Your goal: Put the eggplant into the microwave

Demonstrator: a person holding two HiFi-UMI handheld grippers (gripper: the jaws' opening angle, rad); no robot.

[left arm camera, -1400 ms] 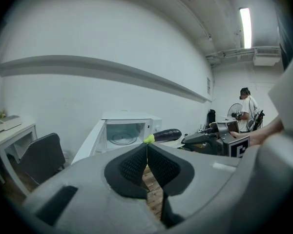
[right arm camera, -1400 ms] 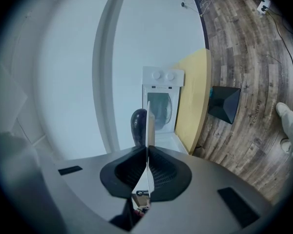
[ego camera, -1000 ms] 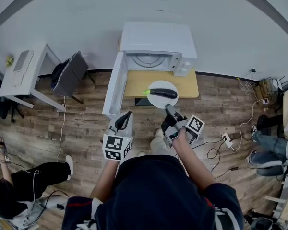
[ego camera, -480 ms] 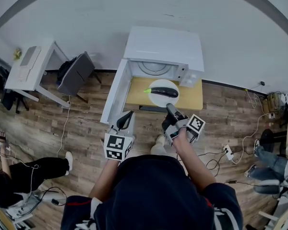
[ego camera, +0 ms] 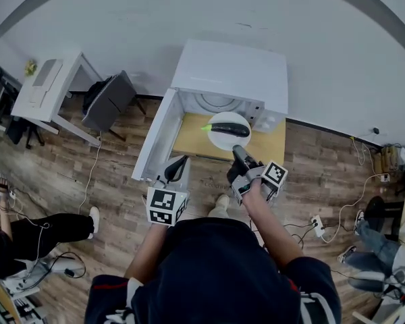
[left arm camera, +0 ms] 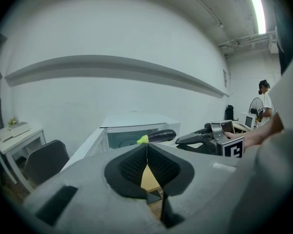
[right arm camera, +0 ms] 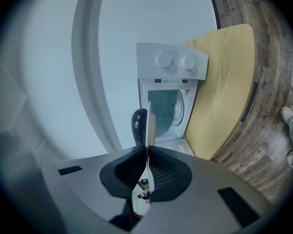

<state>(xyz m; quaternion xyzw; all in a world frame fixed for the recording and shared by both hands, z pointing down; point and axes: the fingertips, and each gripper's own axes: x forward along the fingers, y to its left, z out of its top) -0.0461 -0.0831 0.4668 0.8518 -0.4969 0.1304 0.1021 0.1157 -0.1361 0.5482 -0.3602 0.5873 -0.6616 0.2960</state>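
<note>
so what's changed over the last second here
The right hand-held gripper, clamped on the plate rim, has carried the plate and eggplant forward over the table, from its front edge to just before the open microwave. Unchanged: the eggplant lies on the plate, the door stands open, and the left hand-held gripper stays shut and empty beside the door.

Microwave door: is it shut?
No, the door of the microwave stands swung wide open, and the turntable inside shows.

eggplant (ego camera: 231, 129) on plate (ego camera: 216, 140) | plate before microwave (ego camera: 233, 69) | door (ego camera: 155, 137) at left
</note>
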